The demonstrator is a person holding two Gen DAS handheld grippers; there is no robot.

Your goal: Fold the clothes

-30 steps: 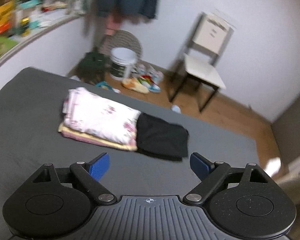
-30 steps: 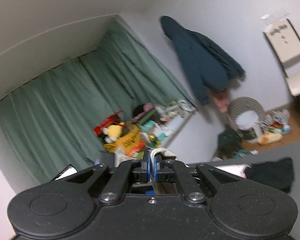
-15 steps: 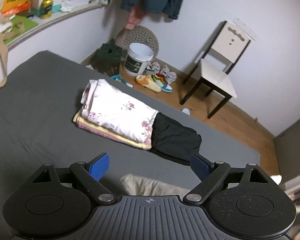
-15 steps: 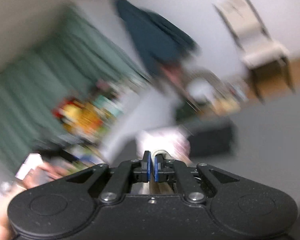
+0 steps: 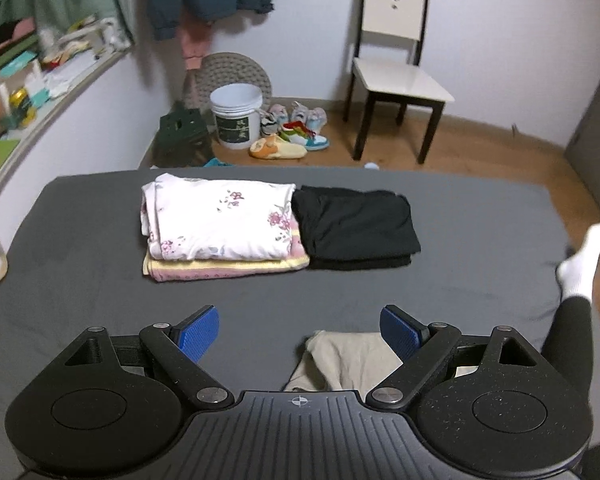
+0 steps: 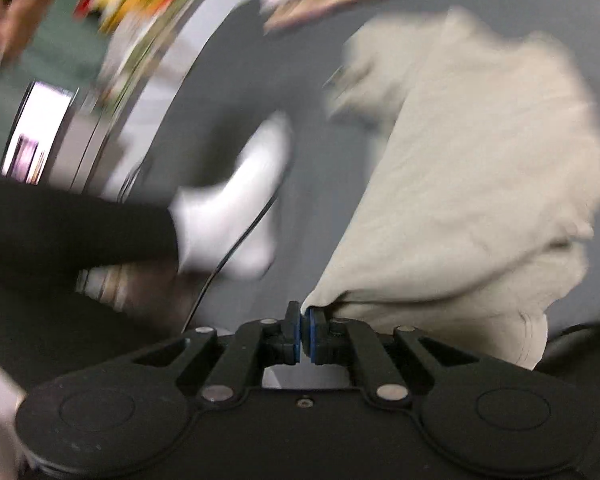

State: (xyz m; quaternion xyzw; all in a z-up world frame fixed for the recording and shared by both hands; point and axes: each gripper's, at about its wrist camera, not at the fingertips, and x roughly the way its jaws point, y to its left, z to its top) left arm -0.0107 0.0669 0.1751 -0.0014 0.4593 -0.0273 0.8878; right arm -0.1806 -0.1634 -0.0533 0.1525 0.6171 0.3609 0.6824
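A crumpled beige garment [image 6: 468,184] lies spread on the grey bed [image 5: 80,240]; my right gripper [image 6: 302,334] is shut on its near edge. The same beige garment [image 5: 344,360] shows between and below the blue fingers of my left gripper [image 5: 300,330], which hangs open above the bed with nothing held. Farther back on the bed sit folded clothes: a white floral garment [image 5: 216,220] stacked on a yellow-pink one [image 5: 228,270], with a folded black garment [image 5: 354,228] touching their right side.
A person's leg in black trousers and a white sock [image 5: 582,264] rests at the bed's right edge, seen too as a white sock [image 6: 236,200]. Beyond the bed stand a chair [image 5: 396,76], a white bucket [image 5: 236,116], shoes [image 5: 288,136] and a cluttered shelf [image 5: 28,92].
My right gripper has swung down from facing the wall to the bed, bringing the beige garment onto it. The left view turned to face the folded stacks squarely; beige cloth now lies under it.
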